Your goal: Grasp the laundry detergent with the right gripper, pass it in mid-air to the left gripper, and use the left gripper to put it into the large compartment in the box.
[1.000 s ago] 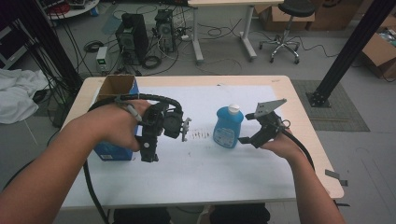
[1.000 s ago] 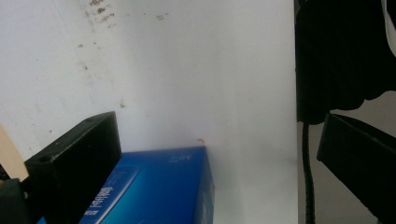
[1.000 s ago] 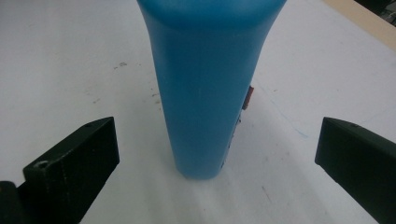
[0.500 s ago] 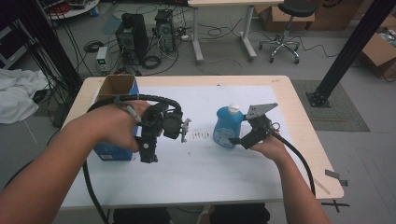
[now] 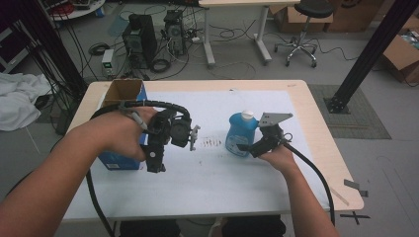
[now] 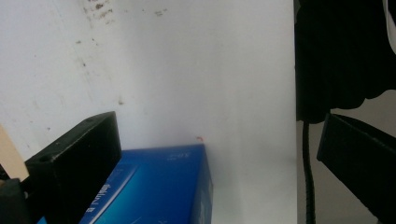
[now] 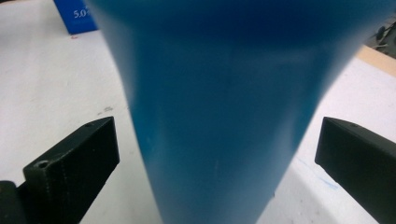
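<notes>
1. Bottle (image 5: 241,134) of blue liquid with white cap is taken as the landmark; it stands upright on the white table cover (image 5: 222,173), right of centre. Remaining items run left to right from it.
2. Far left of the bottle, an open-topped blue box (image 5: 121,123) is seen near the table's left edge; its blue side also shows in the left gripper view (image 6: 159,186).
3. Left gripper (image 5: 192,138) is held between box and bottle, well apart from the bottle. Its jaws are spread wide with nothing between them; in its own view white cover and a box corner lie in the gap. It is best kept parked there, out of the bottle's path.
4. Dark smudges (image 5: 212,143) are marked on the cover just left of the bottle.
5. Right gripper (image 5: 244,147) is set at the bottle's right side, low on the body. Its jaws are open and straddle the bottle (image 7: 224,112); gaps show on both sides, so no contact is judged yet.
6. Step in hand is judged as closing on the bottle. The bottle should be centred between the jaws, the gripper pushed slightly further in, then closed gently and squarely so the bottle is not tipped or squeezed leftward.
</notes>
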{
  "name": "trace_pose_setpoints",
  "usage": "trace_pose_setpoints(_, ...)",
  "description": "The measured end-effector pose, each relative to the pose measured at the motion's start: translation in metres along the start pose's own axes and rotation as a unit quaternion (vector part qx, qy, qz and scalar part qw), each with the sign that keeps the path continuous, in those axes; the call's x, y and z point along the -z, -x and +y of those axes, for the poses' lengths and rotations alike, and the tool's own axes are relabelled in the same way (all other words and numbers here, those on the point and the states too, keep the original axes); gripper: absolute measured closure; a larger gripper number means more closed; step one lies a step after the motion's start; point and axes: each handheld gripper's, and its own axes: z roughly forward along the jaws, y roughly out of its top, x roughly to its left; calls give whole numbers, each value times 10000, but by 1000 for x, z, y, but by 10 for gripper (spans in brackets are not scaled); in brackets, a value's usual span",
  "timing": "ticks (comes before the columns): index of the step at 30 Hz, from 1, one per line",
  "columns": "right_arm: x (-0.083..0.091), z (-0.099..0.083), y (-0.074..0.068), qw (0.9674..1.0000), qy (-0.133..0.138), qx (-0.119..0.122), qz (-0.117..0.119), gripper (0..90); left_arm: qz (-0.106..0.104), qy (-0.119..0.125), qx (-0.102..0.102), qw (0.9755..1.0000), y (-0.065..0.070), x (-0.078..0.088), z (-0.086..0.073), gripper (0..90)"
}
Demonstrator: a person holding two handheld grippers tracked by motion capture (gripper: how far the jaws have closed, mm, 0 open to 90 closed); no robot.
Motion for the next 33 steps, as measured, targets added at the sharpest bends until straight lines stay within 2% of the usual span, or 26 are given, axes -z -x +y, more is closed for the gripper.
trace_pose_setpoints(10,-5,-2,-1,9996,236,-51,-119,0,7,-15,31,10000,-1,-1,-2,3)
trace_pose_setpoints(15,-6,-4,-2,9996,256,-58,-121,0,24,25,11,10000,0,-1,-2,3)
trace_pose_setpoints(23,-6,-6,-4,9993,332,-17,-173,64,-14,2,37,10000,-1,-2,-1,3)
trace_pose_setpoints(24,-6,-6,-4,9993,332,-17,-177,77,9,6,-5,10000,-1,-2,-1,3)
trace_pose_setpoints(25,-6,-7,-4,9994,304,-11,-187,126,-14,12,35,10000,-1,-2,-1,3)
trace_pose_setpoints(30,-7,-8,-3,9994,316,-12,-164,144,48,35,15,10000,-1,-1,-2,3)
trace_pose_setpoints(33,-7,-8,-3,9993,328,-24,-167,146,5,-2,53,10000,-1,-1,-2,3)
